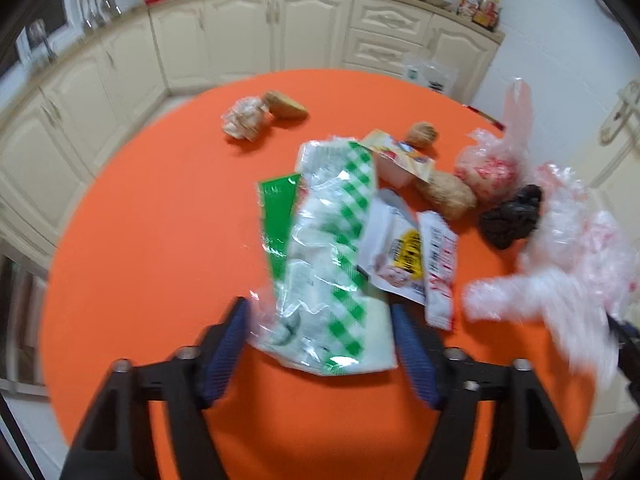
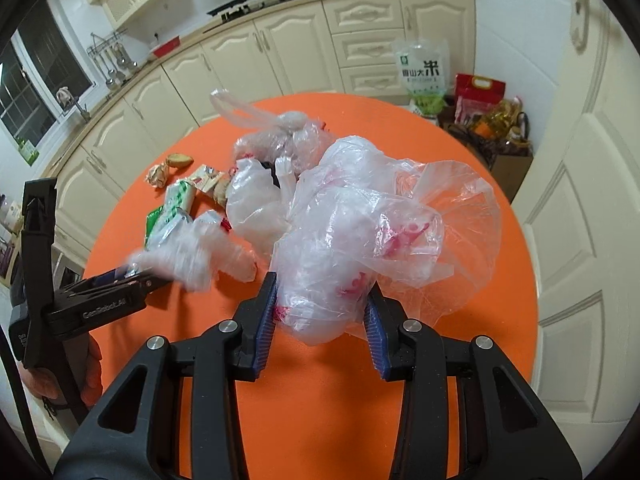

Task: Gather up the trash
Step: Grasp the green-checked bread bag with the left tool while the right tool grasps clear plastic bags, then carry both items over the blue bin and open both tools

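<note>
orange table (image 1: 160, 240), green-checked white wrapper (image 1: 332, 256), black bag (image 1: 510, 216)

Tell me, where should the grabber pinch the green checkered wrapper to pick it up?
Probably the near bottom edge of the green checkered wrapper, coming from above. It lies flat and long on the orange table, and that end sits between the left gripper fingers.

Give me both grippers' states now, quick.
Left gripper: open, fingers either side of the green-checked wrapper, not pressing it.
Right gripper: shut on the clear plastic bag.
</note>
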Available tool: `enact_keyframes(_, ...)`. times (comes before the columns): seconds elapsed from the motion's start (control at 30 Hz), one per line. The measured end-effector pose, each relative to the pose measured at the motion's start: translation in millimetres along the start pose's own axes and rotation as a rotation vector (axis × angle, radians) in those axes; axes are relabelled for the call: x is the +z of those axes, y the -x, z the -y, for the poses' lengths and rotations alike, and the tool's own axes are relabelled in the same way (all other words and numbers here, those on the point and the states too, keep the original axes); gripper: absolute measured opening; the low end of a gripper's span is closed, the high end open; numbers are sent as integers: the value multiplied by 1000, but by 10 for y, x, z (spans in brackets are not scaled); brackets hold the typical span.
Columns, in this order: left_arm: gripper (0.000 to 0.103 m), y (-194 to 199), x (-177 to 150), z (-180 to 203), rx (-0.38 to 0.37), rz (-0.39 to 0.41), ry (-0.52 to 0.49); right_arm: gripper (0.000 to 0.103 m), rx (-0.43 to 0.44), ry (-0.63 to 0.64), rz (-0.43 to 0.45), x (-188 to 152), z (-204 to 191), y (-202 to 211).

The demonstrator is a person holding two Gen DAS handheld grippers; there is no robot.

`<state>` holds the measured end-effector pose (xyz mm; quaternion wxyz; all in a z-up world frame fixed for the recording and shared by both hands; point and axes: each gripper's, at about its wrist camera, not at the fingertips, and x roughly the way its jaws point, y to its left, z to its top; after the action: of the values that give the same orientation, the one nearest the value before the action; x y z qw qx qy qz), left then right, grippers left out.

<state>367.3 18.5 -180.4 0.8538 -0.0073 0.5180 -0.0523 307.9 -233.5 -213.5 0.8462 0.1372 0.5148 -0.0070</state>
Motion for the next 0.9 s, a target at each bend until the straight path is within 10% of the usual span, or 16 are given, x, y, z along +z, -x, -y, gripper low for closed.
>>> enact_keyframes(0.9,60,665,-586,83,36,88,20,38,-3,-22,18,-388,-2,350)
